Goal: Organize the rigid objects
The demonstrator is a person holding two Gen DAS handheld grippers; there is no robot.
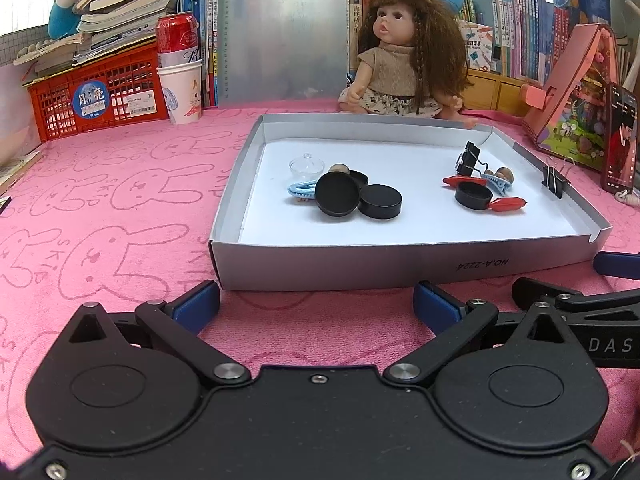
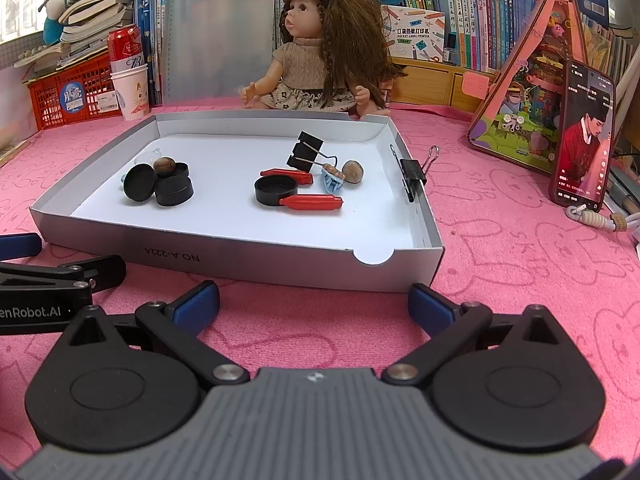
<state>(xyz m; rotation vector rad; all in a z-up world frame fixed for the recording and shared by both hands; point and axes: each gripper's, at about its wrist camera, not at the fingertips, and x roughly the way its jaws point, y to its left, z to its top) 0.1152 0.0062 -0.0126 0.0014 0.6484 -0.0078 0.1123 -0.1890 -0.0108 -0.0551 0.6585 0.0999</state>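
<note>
Pink bunny-print cloth (image 1: 120, 208) carries grey tray (image 1: 400, 268), doll (image 1: 404, 60), phone (image 2: 582, 136), red basket (image 1: 96, 96).

Both wrist cameras looked forward and slightly downward from low over the pink worktop (image 1: 100, 208), close behind the near wall of a shallow box (image 1: 400, 266). Each view shared the box (image 2: 240, 258), a doll (image 2: 316, 52) beyond it, and bookshelves behind.
</note>
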